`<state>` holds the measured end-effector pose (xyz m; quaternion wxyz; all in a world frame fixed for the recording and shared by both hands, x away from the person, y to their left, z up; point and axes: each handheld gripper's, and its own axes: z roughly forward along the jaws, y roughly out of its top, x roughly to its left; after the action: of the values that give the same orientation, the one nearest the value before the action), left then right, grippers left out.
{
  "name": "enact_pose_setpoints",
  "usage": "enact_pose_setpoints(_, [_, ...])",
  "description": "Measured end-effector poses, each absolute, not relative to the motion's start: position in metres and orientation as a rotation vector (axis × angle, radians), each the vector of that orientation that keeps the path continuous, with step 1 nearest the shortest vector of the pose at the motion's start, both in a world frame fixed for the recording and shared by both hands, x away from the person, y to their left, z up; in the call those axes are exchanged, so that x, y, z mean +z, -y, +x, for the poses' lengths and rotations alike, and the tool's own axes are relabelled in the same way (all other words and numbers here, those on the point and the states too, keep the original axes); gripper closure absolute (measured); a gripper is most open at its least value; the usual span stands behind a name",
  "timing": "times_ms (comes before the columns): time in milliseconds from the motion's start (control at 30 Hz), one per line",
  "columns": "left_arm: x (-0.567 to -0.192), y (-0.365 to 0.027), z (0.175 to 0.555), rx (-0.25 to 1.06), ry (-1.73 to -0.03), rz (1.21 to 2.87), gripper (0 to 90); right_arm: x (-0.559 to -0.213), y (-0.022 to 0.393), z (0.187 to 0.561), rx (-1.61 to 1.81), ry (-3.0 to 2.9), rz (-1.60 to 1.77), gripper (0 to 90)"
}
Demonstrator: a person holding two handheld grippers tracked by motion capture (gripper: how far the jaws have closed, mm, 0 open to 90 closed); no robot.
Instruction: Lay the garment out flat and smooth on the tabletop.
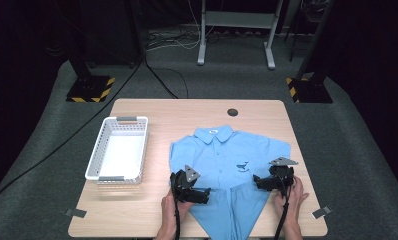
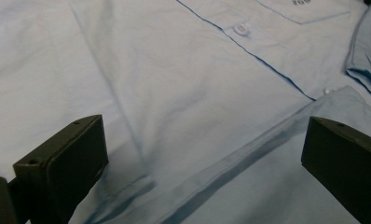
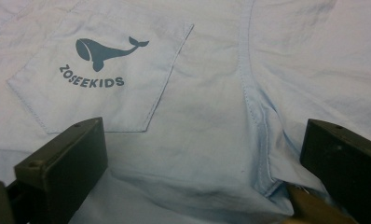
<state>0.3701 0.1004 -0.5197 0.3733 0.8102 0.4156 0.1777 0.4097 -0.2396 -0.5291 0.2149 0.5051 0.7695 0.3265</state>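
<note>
A wooden table [image 1: 137, 220] carries a white basket [image 1: 118, 148] left of the left gripper [image 1: 199, 196] and a blue shirt [image 1: 222, 160] between both grippers.

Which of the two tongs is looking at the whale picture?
The right tongs. Their own view shows the whale on the blue shirt's pocket; the left tongs face the buttons instead.

A white slotted plastic basket [image 1: 100, 146] is sitting on the light wooden desk [image 1: 152, 112], left of the left tongs [image 1: 205, 195].
</note>
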Motion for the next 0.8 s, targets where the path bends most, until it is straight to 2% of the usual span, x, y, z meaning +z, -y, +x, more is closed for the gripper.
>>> enact_pose_setpoints(233, [-0.512,-0.12,0.381,0.48,-1.11,2.036,0.1,-0.529,0.239,0.41,0.908,-2.141,1.396,0.0])
enact_pose_setpoints(500, [-0.512,-0.127,0.403,0.492,-1.16,2.082,0.5,-0.529,0.239,0.41,0.91,-2.145,1.394,0.0])
enact_pose_setpoints(733, [-0.517,-0.12,0.412,0.483,-1.182,2.145,9.4,-0.529,0.239,0.41,0.911,-2.147,1.391,0.0])
enact_pose_setpoints(800, [-0.519,-0.119,0.411,0.487,-1.194,2.148,16.0,-0.529,0.239,0.41,0.911,-2.147,1.39,0.0])
